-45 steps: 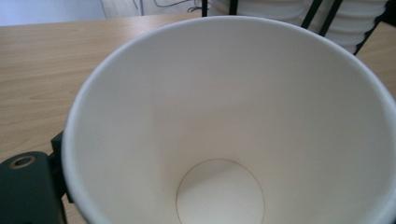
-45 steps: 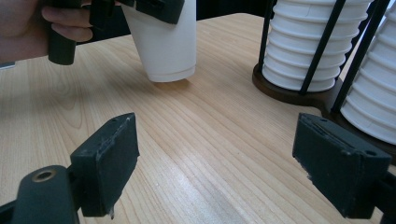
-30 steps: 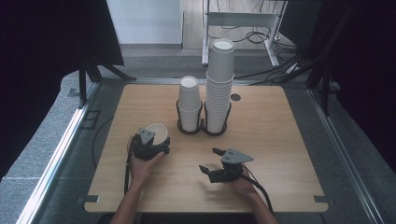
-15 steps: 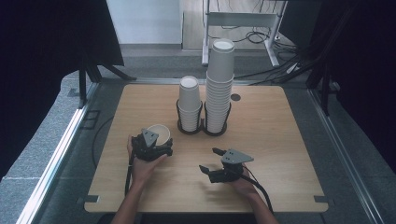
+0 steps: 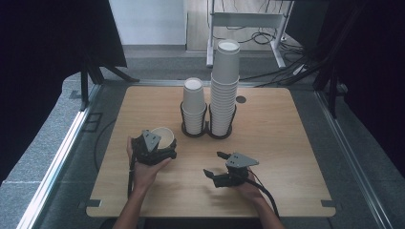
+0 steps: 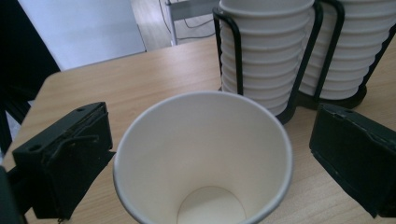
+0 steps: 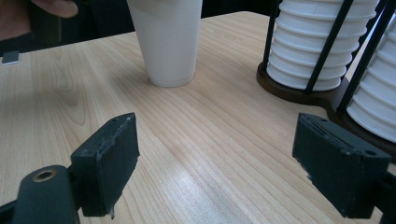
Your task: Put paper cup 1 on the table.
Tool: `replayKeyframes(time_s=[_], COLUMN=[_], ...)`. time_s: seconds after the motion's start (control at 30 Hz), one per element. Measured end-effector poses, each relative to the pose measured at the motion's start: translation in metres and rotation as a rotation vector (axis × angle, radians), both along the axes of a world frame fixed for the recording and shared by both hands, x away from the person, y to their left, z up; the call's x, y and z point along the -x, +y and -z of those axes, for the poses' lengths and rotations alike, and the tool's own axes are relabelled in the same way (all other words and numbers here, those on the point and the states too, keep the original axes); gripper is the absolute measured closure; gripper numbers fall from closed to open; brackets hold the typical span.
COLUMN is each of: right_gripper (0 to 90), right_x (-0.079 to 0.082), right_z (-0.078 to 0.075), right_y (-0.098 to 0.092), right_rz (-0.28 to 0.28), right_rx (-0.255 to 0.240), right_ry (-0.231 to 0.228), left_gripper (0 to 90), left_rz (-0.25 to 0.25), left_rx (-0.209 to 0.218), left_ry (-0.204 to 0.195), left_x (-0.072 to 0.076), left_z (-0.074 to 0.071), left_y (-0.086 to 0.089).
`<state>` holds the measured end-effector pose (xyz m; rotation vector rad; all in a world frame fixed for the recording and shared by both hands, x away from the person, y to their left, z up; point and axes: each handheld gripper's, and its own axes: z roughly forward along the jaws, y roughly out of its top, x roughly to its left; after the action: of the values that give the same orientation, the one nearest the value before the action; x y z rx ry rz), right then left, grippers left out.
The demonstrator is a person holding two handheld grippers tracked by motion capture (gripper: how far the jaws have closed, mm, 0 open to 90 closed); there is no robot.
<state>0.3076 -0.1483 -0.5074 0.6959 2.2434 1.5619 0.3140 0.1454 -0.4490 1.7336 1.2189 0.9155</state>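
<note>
A white paper cup (image 5: 163,135) (image 6: 205,154) stands upright and empty on the wooden table (image 5: 286,138), left of centre. My left gripper (image 5: 165,144) (image 6: 210,154) straddles its rim. Its jaws have just been opening and now stand wide, with a gap at the right pad (image 6: 355,158). My right gripper (image 5: 213,163) (image 7: 215,163) rests low near the front middle, open and empty, pointing towards the cup (image 7: 166,39).
A black wire holder (image 5: 206,131) at the table's middle back carries a short stack of cups (image 5: 193,107) and a taller stack (image 5: 224,86). In the right gripper view the holder's base (image 7: 299,93) lies close ahead on the right. Bare wood lies to the right and front.
My left gripper's jaws have spread apart off the cup, which stays standing on the table, and the hand has lifted slightly. The right gripper has kept still.
</note>
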Motion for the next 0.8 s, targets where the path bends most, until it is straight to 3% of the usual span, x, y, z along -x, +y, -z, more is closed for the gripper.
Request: replayKeyframes(time_s=[0.13, 0.27, 0.37, 0.5, 0.7, 0.8], right_gripper=[14.4, 14.4, 14.5, 14.5, 14.7, 14.8], right_x=[0.000, 0.000, 0.000, 0.000, -0.001, -0.002], right_z=[-0.001, -0.001, -0.002, -0.002, -0.003, -0.003], right_y=[0.000, -0.001, -0.001, -0.003, -0.004, -0.005], right_rz=[0.000, 0.006, 0.008, 0.016, 0.027, 0.035], right_rx=[-0.002, -0.003, -0.006, -0.011, -0.013, -0.013], right_ry=[-0.001, -0.003, -0.004, -0.006, -0.011, -0.010], left_gripper=[0.0, 2.9, 4.0, 5.0, 5.8, 6.3], left_rz=[0.036, 0.108, 0.178, 0.244, 0.318, 0.335], left_rx=[0.011, 0.085, 0.130, 0.150, 0.212, 0.213], left_ry=[-0.032, -0.038, -0.023, 0.000, 0.037, 0.054], left_x=[0.006, 0.010, 0.011, 0.011, 0.009, 0.008], left_z=[-0.008, -0.014, -0.015, -0.014, -0.009, -0.006], left_y=[-0.001, -0.003, -0.005, -0.010, -0.017, -0.021])
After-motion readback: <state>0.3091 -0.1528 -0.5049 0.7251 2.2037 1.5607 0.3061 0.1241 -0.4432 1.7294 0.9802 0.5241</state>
